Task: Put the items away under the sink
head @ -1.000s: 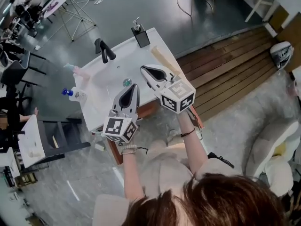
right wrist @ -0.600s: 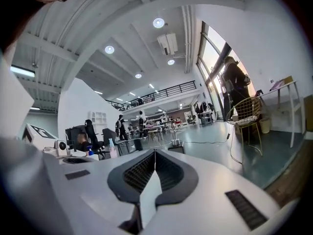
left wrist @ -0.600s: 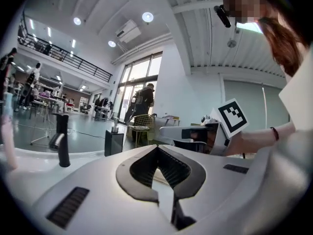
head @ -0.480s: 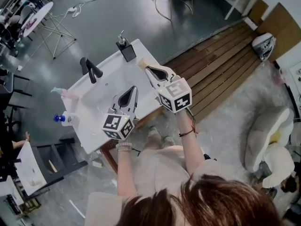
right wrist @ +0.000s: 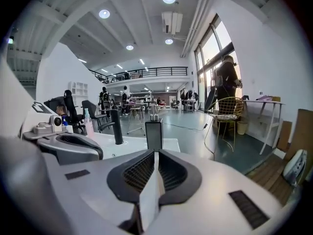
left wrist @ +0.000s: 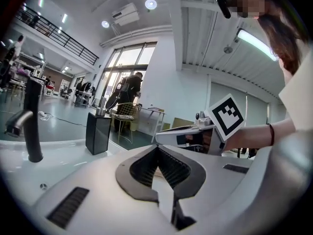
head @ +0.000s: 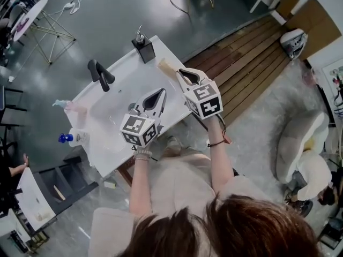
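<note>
In the head view, a person stood at a white desk point(head: 128, 68) with a sink basin point(head: 107, 116) and a black faucet point(head: 100, 74). The items sat on top of it: a black soap dispenser point(head: 143, 48) at the far corner, a blue-capped spray bottle point(head: 72, 138) and a pinkish bottle point(head: 72, 107) along the left edge, and a pale stick-like item point(head: 167, 67) at the right edge. The left tongs point(head: 160, 92) hovered over the basin. The right tongs point(head: 183, 72) hung over the desk's right edge, just beside the pale item. Neither touched an item.

In the left gripper view, the left tongs' jaws met at their tips with nothing between them. The faucet and dispenser stood ahead to the left, and the right tongs showed alongside at the right.

In the right gripper view, the right tongs' jaws were pressed together, empty, and pointed at the dispenser. The faucet stood left of it, and a wire chair point(right wrist: 227, 114) stood on the floor beyond.
</note>
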### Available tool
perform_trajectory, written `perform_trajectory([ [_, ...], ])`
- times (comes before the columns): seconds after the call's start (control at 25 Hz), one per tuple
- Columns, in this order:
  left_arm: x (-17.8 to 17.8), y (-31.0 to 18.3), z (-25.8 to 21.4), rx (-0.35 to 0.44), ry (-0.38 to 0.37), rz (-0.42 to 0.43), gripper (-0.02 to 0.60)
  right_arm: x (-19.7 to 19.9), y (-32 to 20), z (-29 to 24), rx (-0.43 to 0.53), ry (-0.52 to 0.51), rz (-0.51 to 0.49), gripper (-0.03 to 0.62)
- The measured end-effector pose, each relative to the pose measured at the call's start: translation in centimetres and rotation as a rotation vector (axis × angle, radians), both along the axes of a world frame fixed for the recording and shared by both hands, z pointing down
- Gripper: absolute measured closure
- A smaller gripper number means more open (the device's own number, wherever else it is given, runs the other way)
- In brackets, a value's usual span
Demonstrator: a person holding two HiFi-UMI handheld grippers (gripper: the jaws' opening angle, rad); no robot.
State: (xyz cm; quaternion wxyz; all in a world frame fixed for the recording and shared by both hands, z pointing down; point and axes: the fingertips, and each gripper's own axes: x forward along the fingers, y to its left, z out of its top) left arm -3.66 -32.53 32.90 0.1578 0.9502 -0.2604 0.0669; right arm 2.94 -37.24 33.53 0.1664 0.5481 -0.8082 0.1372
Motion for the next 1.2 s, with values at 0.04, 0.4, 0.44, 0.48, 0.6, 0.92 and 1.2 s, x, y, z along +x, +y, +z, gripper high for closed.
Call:
perform_trajectory([
  [0.04, 0.0, 0.0, 0.1, -0.001, 0.0, 0.01, 0.581, 0.0, 0.0, 0.3, -0.005, 0.006, 0.006, 0.576],
  [0.4, -0.3, -1.0, 1.9, -0.038, -0.008, 0.03, 0.581, -0.7, -1.1, 2.8, -0.08, 0.061, -0.01, 0.518],
  [0.44, -0.2, -1.2, 2.0, -0.041, -0.008, 0.031, 0.581, -0.7, -1.3, 3.1, -0.094, 0.063, -0.016, 0.505],
  [0.48, -0.1, -1.3, 2.1, -0.046, -0.009, 0.033, 0.581, -0.7, -1.5, 3.5, -0.112, 0.07, -0.021, 0.502],
  [0.6, 0.2, -1.7, 2.8, -0.064, -0.017, 0.035, 0.581, -0.4, -2.1, 4.6, -0.153, 0.097, -0.037, 0.493],
  [0.92, 0.3, -2.9, 4.4, -0.105, -0.034, 0.003, 0.581, -0.3, -2.9, 7.7, -0.253, 0.131, -0.106, 0.414],
  [1.2, 0.5, -3.7, 5.4, -0.133, -0.049, -0.013, 0.581, -0.2, -4.1, 9.1, -0.294, 0.133, -0.127, 0.398],
])
